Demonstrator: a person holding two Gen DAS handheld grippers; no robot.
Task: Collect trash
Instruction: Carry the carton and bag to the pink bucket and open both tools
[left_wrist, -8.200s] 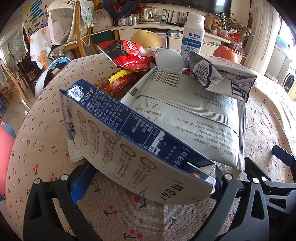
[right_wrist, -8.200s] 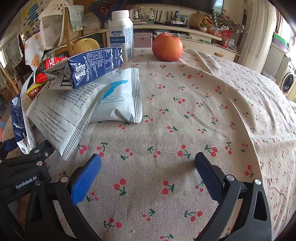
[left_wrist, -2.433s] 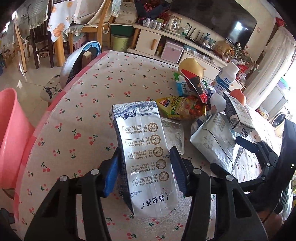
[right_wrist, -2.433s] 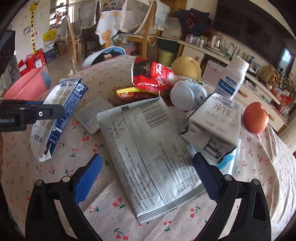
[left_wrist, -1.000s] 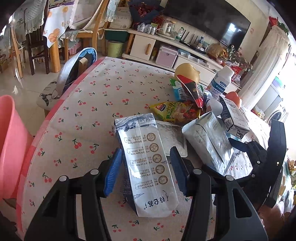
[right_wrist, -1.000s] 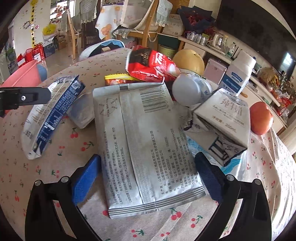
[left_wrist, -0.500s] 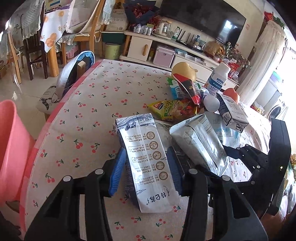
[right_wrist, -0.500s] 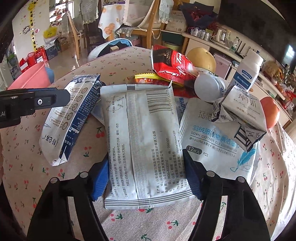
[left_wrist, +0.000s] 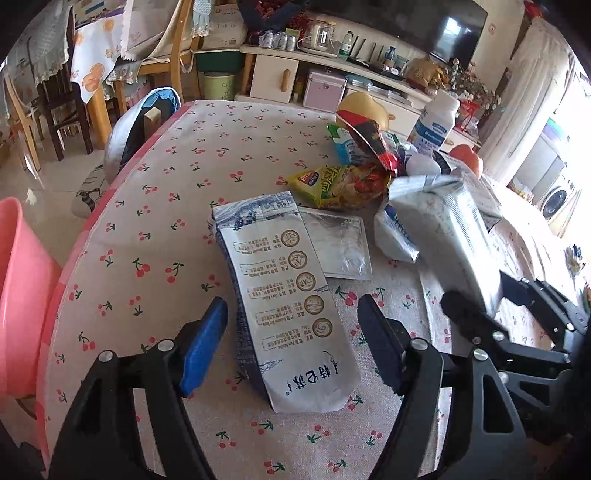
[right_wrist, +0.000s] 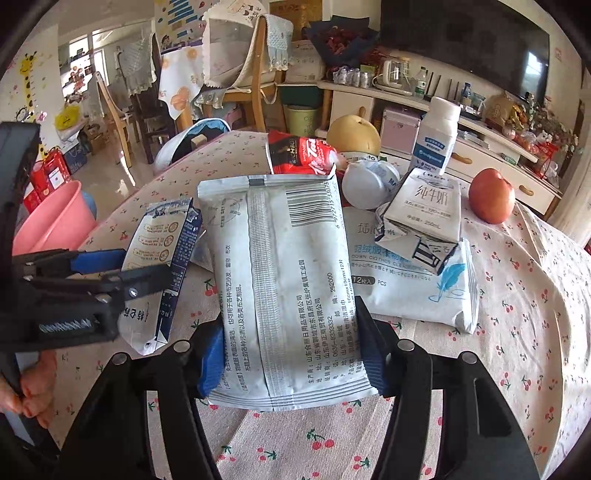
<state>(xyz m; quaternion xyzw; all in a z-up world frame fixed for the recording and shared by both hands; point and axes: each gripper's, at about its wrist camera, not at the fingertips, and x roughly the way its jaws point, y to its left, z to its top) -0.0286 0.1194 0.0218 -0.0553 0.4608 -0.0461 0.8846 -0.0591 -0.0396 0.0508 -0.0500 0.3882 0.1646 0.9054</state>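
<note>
left gripper (left_wrist: 291, 343) opening | milk carton (left_wrist: 284, 295) between pads, untouched

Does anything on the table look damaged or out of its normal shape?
Yes. The small milk carton lying on the blue feather wipes pack is crushed, its lower end crumpled inward. The blue and white milk carton between the left gripper's fingers is also flattened, lying on the tablecloth.
</note>
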